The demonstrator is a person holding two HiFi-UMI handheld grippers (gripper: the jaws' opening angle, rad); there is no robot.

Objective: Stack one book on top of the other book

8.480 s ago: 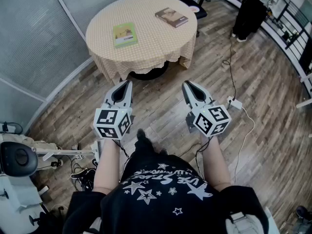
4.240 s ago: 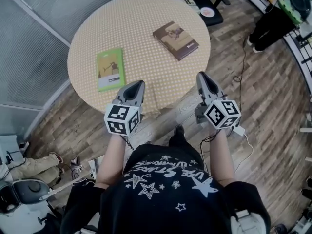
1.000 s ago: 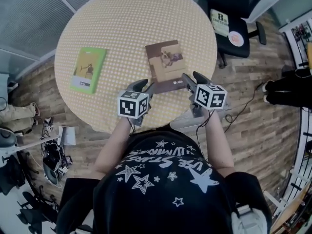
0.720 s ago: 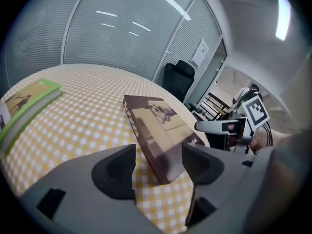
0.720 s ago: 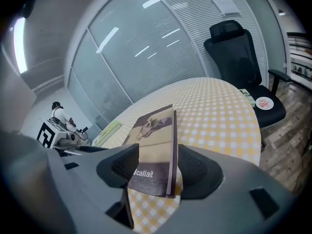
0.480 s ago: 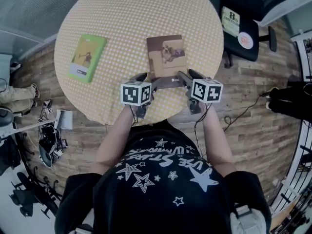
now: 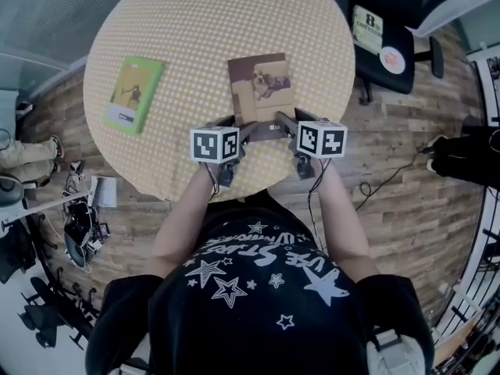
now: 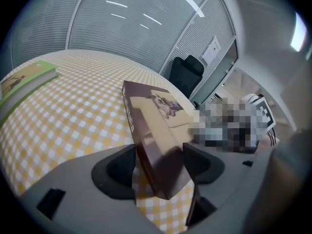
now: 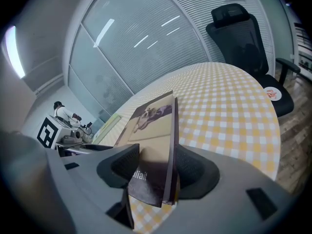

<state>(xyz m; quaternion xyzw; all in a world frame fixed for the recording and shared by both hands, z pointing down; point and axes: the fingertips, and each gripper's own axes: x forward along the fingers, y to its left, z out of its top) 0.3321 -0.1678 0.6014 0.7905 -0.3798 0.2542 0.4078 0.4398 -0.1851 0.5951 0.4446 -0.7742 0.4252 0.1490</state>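
Note:
A brown book [image 7: 262,88] lies flat near the middle of the round checked table [image 7: 195,22]. A green book [image 7: 134,94] lies apart at its left side. My left gripper [image 7: 237,129] sits at the brown book's near left corner. Its jaws have just been opening and stand wide, with that corner [image 8: 158,155] between the pads [image 8: 119,172]. At the near right corner, my right gripper [image 7: 285,123] straddles the book [image 9: 151,130]. It is open too, and its pads [image 9: 192,172] flank the corner.
A black office chair [image 7: 383,22] stands at the table's far right, with a paper and a disc on its seat. Cables [image 7: 391,178] trail over the wooden floor at the right. Gear and a person's legs [image 7: 16,155] are at the left edge. A glass wall runs behind the table.
Both grippers have come down and forward from in front of the table to the brown book's near corners. The books have not moved on the table.

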